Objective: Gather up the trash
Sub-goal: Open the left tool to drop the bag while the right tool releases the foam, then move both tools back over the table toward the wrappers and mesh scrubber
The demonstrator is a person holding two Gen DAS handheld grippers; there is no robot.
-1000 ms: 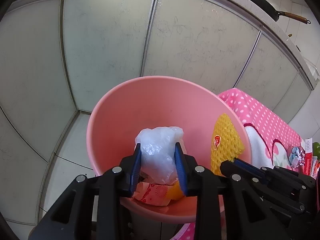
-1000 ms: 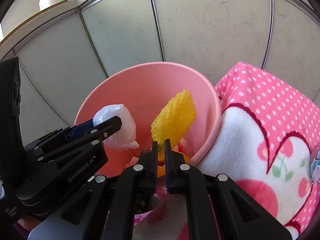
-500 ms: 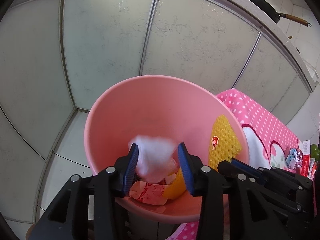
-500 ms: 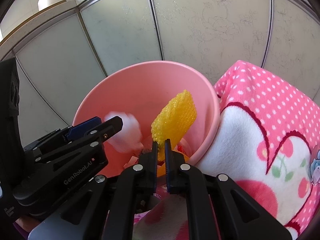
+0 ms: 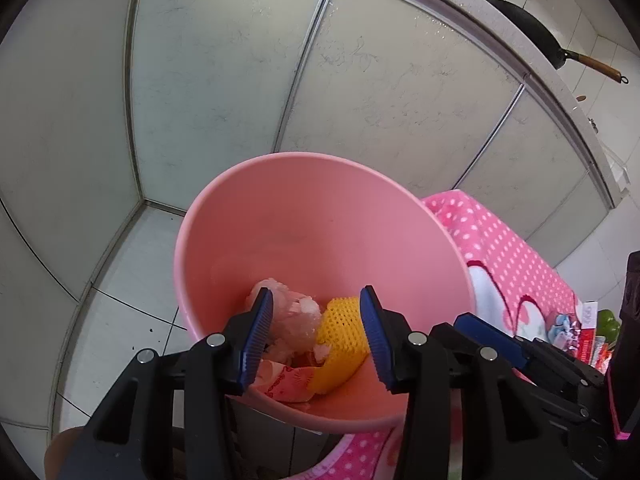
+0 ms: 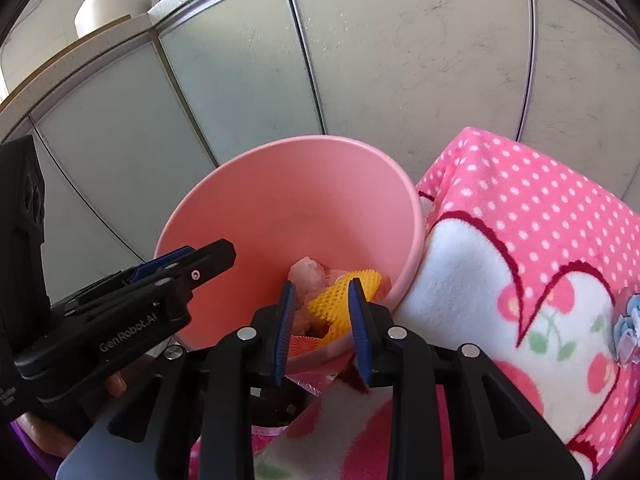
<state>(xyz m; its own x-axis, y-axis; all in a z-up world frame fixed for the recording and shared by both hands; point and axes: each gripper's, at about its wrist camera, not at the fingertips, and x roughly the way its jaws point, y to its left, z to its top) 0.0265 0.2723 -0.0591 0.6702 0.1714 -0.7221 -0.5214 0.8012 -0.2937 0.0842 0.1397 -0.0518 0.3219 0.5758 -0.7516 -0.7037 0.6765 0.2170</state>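
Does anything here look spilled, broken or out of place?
Nothing stands out. The crumpled plastic bag and yellow foam net lie inside the pink bin, with nothing visibly spilled outside it.

1 pink bin [image 5: 320, 224], 1 yellow foam net [image 5: 340, 330] and 1 clear plastic bag [image 5: 292, 316] ahead of both grippers; 1 wok [image 5: 532, 34].

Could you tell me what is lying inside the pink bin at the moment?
Inside the pink bin lie a crumpled plastic bag, a yellow foam net and a printed wrapper. Whatever lies beneath them is covered.
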